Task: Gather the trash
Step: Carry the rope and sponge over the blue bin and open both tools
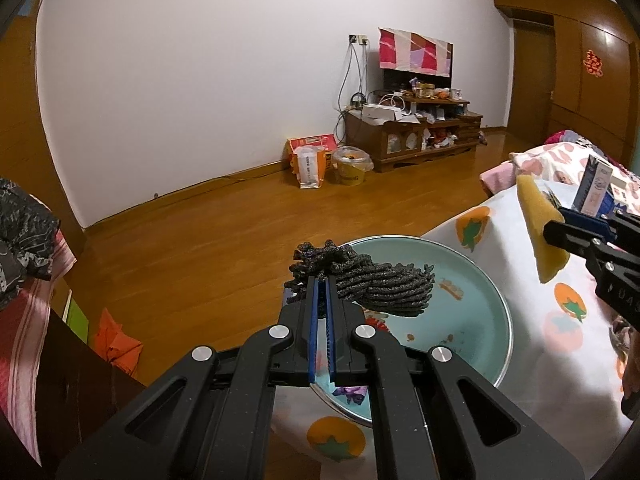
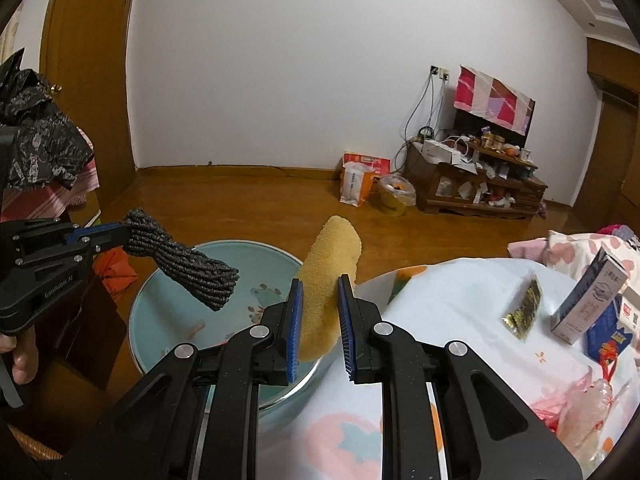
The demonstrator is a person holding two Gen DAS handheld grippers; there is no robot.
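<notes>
Left wrist: hand-held gripper (image 1: 322, 280) tilted over basin (image 1: 480, 320).

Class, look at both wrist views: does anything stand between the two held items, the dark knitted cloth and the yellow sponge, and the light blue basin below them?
Nothing visible does. The dark knitted cloth, pinched in the left gripper, hangs directly over the light blue basin. The yellow sponge, in the right gripper, is above its rim with only open air beneath.

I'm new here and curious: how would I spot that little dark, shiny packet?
Start at the table under the fruit-print cloth. The packet lies flat on it, just left of the upright grey carton. Alone among its neighbours, it is small, dark and gold-glinting.
</notes>
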